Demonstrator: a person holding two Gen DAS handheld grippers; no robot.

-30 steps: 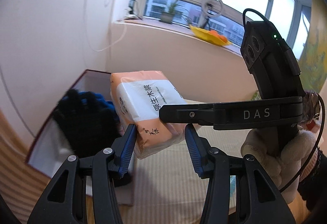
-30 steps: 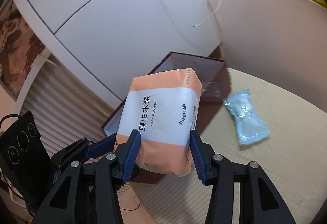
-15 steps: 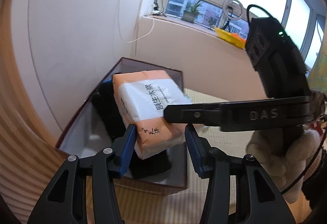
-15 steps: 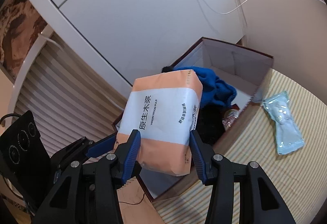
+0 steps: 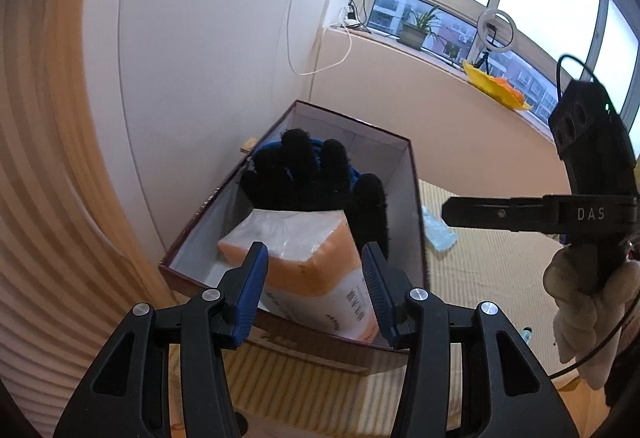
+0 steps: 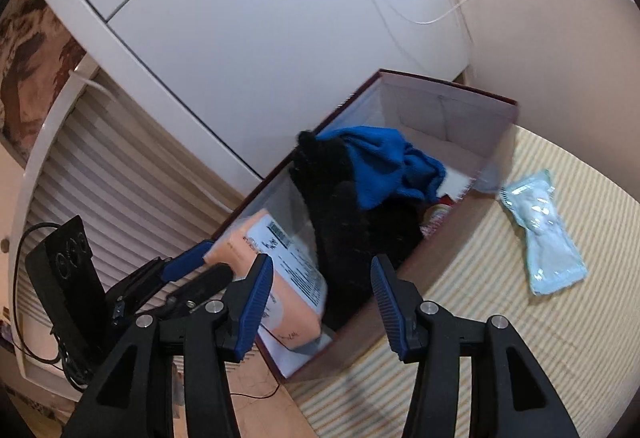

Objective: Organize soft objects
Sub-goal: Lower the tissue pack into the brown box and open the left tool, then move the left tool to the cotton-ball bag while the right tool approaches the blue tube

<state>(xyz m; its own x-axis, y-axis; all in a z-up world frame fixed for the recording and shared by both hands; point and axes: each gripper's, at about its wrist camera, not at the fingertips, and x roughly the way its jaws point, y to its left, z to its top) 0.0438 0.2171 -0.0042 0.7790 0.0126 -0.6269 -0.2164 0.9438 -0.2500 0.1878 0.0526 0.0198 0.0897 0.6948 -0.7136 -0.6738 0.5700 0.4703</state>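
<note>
Resting in the near end of the open box [image 5: 414,198], the orange tissue pack [image 5: 308,262] leans against a black glove [image 5: 316,174], with a blue cloth [image 6: 384,162] heaped behind. The left gripper [image 5: 314,282] hangs over the pack, jaws partly apart on either side of it; whether the pads press it I cannot tell. The right gripper [image 6: 322,302] has just been opening; its jaws stand apart, empty. A pale blue packet [image 6: 540,234] lies on the striped cover [image 6: 520,318], right of the box.
</note>
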